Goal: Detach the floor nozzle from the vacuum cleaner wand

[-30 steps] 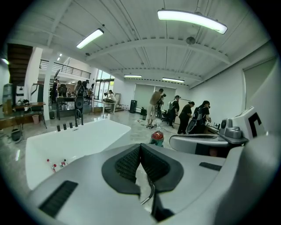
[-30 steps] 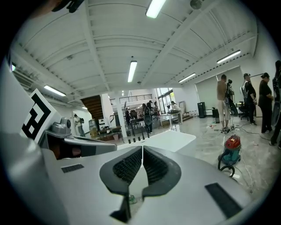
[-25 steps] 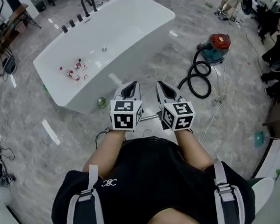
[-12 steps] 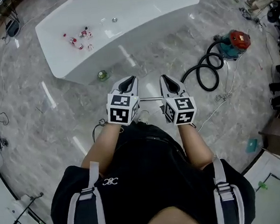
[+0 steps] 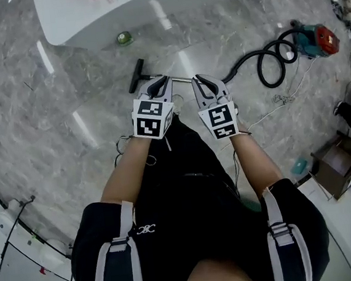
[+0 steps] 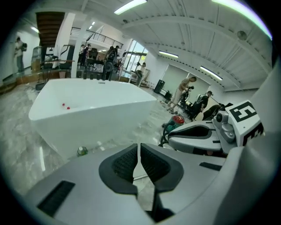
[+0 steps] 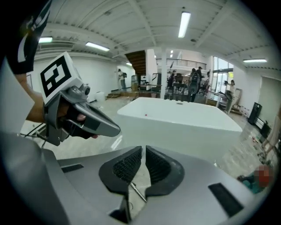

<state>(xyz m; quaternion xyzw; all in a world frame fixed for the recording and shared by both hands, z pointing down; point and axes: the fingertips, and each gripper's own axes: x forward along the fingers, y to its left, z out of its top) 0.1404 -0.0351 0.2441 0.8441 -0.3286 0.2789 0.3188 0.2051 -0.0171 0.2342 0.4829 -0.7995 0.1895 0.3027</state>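
A black floor nozzle (image 5: 136,75) lies on the marble floor, joined to a thin metal wand (image 5: 182,79) that runs right to a black hose (image 5: 265,60). The hose coils back to a red and teal vacuum cleaner (image 5: 318,35). My left gripper (image 5: 161,84) hovers over the wand just right of the nozzle, shut and empty. My right gripper (image 5: 203,83) is beside it, also shut with nothing in it. A short piece of the wand (image 6: 140,176) shows below the left gripper (image 6: 139,160). The wand (image 7: 138,192) likewise shows under the right gripper (image 7: 143,165).
A white bathtub (image 5: 150,6) stands beyond the nozzle, with a small green object (image 5: 123,38) at its foot. A cardboard box (image 5: 335,164) sits at the right. Cables trail on the floor (image 5: 277,105) near the hose. People stand far off (image 6: 182,90).
Both grippers have dropped toward the floor side by side, staying shut. The head view has tipped down, and the nozzle and wand have come into sight under the fingertips.
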